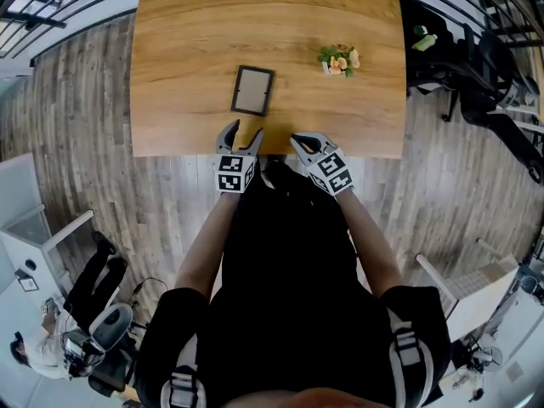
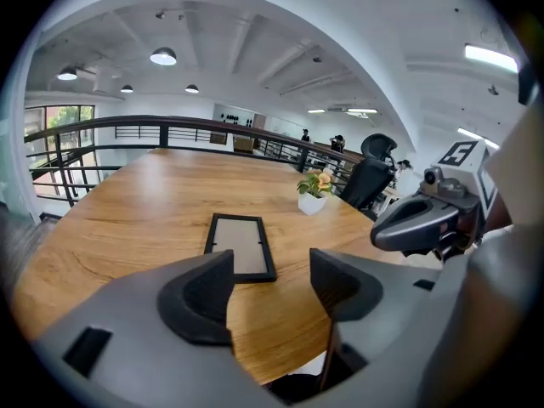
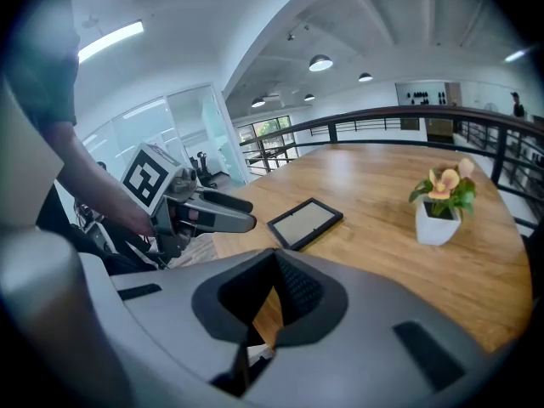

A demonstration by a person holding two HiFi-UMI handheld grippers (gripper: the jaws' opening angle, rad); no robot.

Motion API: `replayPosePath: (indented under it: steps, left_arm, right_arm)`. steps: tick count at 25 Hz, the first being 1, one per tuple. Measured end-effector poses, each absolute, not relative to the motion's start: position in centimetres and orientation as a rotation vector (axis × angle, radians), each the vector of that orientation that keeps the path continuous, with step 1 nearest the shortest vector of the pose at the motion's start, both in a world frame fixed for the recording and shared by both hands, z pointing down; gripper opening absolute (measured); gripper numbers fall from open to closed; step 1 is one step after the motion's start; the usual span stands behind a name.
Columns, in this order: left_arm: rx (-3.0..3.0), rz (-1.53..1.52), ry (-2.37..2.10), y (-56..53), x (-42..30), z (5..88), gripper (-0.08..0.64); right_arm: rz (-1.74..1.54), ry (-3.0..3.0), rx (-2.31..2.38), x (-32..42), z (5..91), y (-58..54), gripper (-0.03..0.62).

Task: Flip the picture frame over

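Observation:
A black picture frame [image 1: 252, 90] with a beige panel lies flat on the wooden table [image 1: 187, 41], near its front edge. Both grippers hover at that front edge, short of the frame and not touching it. My left gripper [image 1: 246, 132] is open with nothing between its pads; in the left gripper view the frame [image 2: 240, 245] lies just beyond the left gripper [image 2: 272, 279]. My right gripper [image 1: 299, 140] is shut and empty. In the right gripper view the frame [image 3: 305, 223] sits ahead and slightly right of the right gripper [image 3: 274, 266].
A small white pot of flowers [image 1: 339, 59] stands on the table to the right of the frame. A dark railing [image 2: 127, 130] runs behind the table's far side. Office chairs [image 1: 484, 83] stand beyond the table's right edge.

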State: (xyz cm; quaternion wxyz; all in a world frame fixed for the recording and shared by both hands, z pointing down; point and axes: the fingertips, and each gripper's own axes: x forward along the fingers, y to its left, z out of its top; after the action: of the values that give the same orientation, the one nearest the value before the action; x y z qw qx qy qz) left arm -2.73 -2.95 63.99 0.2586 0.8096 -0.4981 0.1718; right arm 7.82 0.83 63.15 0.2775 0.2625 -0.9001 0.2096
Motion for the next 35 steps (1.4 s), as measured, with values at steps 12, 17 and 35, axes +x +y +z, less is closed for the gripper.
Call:
replayPosePath:
  steps: [12, 17, 35]
  left_arm:
    - [2.112, 0.637, -1.516, -6.2, -4.4, 69.3, 0.445]
    - [2.075, 0.648, -1.52, -7.2, -4.0, 71.1, 0.47]
    - [1.98, 0.801, -1.512, -8.6, -3.6, 74.9, 0.509]
  right_arm:
    - [0.589, -2.374, 0.686, 7.7, 64.1, 1.7, 0.008]
    - [0.591, -2.357, 0.673, 7.4, 64.5, 1.9, 0.008]
    - [0.595, -2.339, 0.642, 7.5, 65.2, 1.9, 0.008]
